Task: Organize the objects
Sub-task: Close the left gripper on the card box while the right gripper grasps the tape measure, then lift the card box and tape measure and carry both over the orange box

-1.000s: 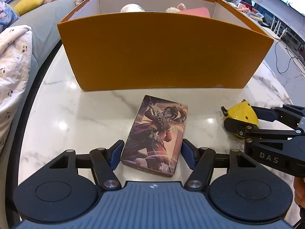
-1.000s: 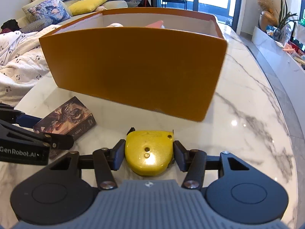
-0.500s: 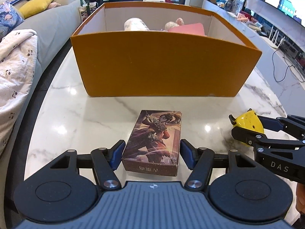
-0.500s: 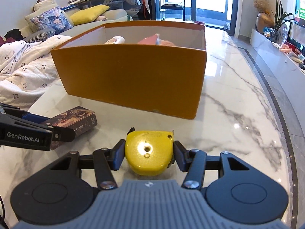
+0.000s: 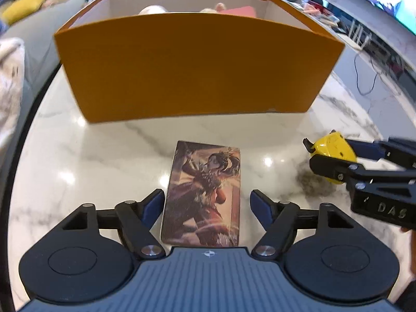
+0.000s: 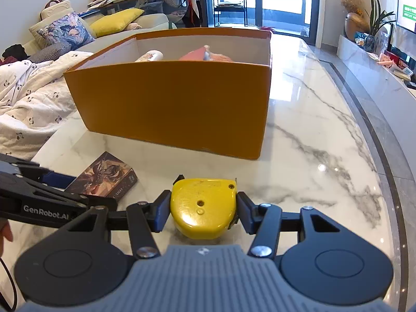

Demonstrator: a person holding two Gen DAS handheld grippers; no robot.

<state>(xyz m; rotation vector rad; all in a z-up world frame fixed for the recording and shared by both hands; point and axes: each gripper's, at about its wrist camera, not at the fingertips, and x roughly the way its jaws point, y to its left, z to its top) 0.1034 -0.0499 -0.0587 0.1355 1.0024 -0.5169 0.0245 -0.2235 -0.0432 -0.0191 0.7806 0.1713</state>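
Left wrist view
Left jaws: my left gripper stood wide around the near end of the card box; the left pad looked just beside its edge, the right pad apart. I held nothing yet.
Card box place: flat on the marble table, near side of the orange box.
Risk: closing off-centre could have skewed the box or slid it away.
Room: bare marble lay between card box and orange wall; my right gripper hung near on the right.

Right wrist view
Right jaws: my right gripper was narrow, pads pressed on both sides of the yellow tape measure.
Risk: its rounded, glossy shell could have slipped out.
Edges: the orange box wall rose ahead, so I judged I needed height to clear it; the table rim curved on the right.
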